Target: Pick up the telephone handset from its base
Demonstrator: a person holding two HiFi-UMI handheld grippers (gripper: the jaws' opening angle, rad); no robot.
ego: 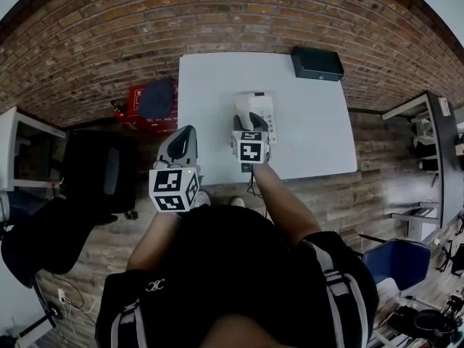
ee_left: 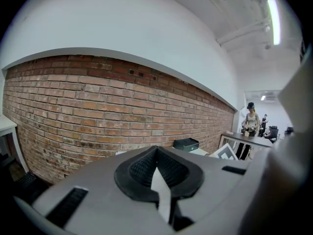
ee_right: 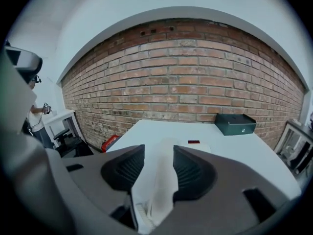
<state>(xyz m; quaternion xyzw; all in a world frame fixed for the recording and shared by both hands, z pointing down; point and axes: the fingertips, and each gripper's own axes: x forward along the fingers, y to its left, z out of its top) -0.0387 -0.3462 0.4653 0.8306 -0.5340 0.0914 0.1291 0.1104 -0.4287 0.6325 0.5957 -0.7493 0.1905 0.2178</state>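
Observation:
A white telephone (ego: 264, 112) stands near the middle of the white table (ego: 312, 133). Its handset (ego: 242, 108) lies along the left side of the base. My right gripper (ego: 252, 122) hovers just over the phone with its jaws apart. In the right gripper view the white handset (ee_right: 157, 190) shows in the gap of the right gripper (ee_right: 159, 153), and neither pad presses on it. The base (ee_right: 198, 145) with a small red mark lies beyond. My left gripper (ego: 185, 133) hangs off the table's left edge; the left gripper (ee_left: 156, 150) is shut with nothing in it.
A dark green box (ego: 317, 63) sits at the table's far right corner. A red crate (ego: 145, 101) and a black chair (ego: 101, 169) stand left of the table, with a brick wall behind. A desk (ego: 435, 151) is at the right, and a person (ee_left: 250, 124) stands far off.

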